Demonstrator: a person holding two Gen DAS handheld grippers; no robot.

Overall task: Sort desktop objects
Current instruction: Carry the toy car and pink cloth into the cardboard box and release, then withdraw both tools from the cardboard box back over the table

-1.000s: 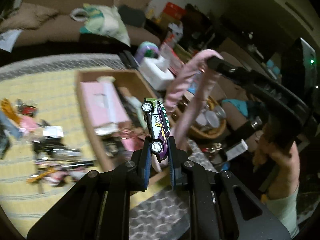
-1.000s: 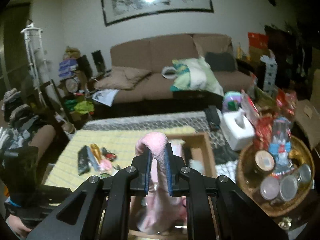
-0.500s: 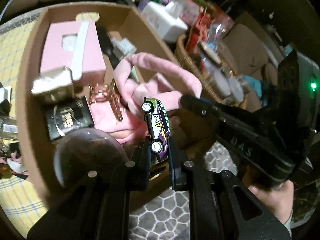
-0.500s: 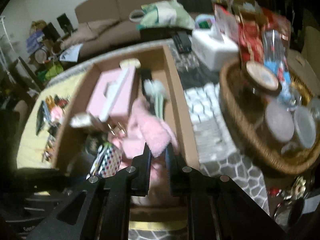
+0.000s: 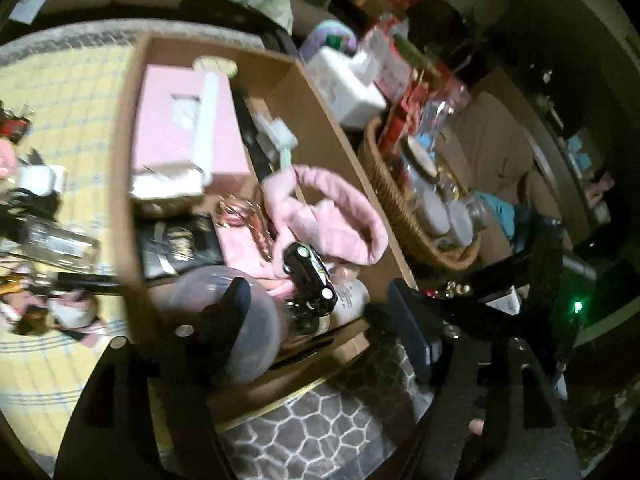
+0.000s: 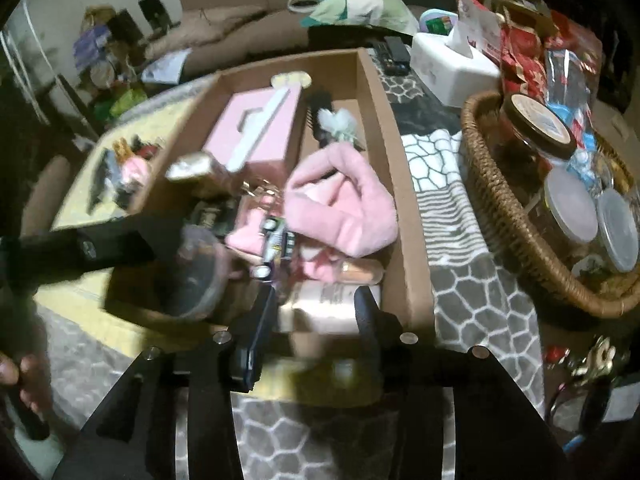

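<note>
A cardboard box [image 5: 316, 92] [image 6: 404, 200] holds a pink box [image 5: 184, 128] [image 6: 260, 128], a pink fluffy cloth [image 5: 340, 220] [image 6: 344, 204], a toy car [image 5: 310, 276] [image 6: 276, 240], a round dark bowl [image 5: 232, 320] and a bottle [image 6: 328, 300]. The car lies on the cloth, free of both grippers. My left gripper [image 5: 320, 308] is open over the box's near end. My right gripper [image 6: 316, 308] is open and empty just above the bottle.
A wicker basket [image 5: 384, 184] [image 6: 492, 184] with jars stands right of the box. A white tissue box [image 5: 348, 80] [image 6: 452, 64] is behind it. Several small items [image 5: 36, 216] [image 6: 120, 168] lie on the yellow mat left of the box.
My left gripper opened and dropped the toy car into the box. My right gripper opened and let the pink cloth fall into the box.
</note>
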